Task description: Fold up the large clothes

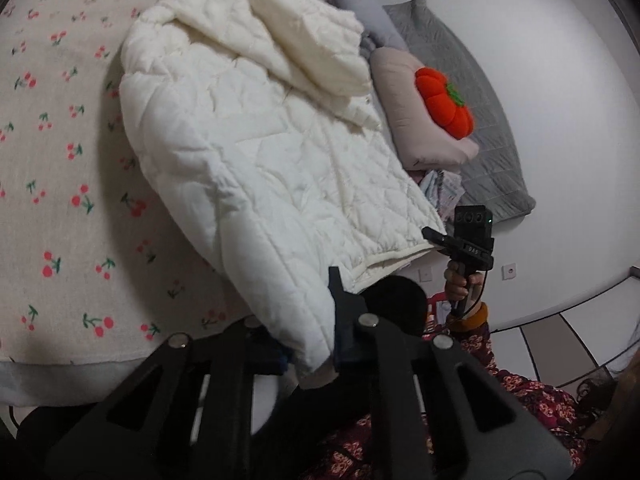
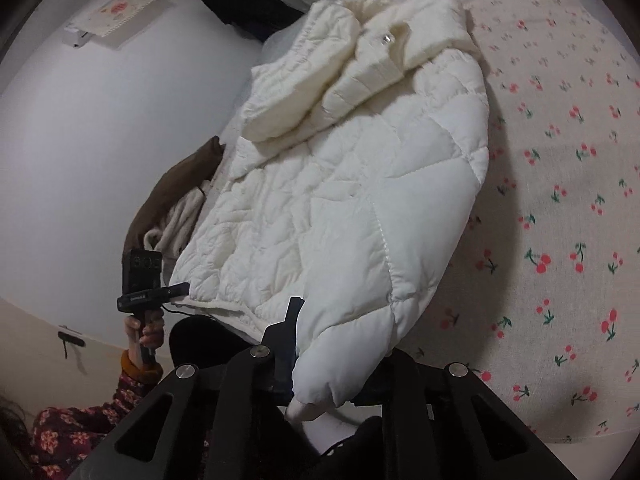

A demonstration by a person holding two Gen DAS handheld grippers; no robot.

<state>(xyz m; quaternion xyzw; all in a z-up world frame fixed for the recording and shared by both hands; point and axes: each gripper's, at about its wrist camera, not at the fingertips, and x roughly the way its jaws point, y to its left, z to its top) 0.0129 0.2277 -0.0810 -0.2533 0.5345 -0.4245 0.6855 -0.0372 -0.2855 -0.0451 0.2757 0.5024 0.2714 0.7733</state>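
A white quilted jacket lies on the cherry-print bed sheet, with its sleeves folded over the chest. My left gripper is shut on one corner of the jacket's hem, which hides one finger. In the same view my right gripper pinches the opposite hem corner, held up by a hand. The right wrist view shows the jacket from the other side. There my right gripper is clamped on its hem corner, and my left gripper bites the far corner.
An orange pumpkin plush sits on a beige pillow over a grey quilt by the white wall. A brown garment and a dark one lie along the bed's wall side. The person's flowered sleeve is below.
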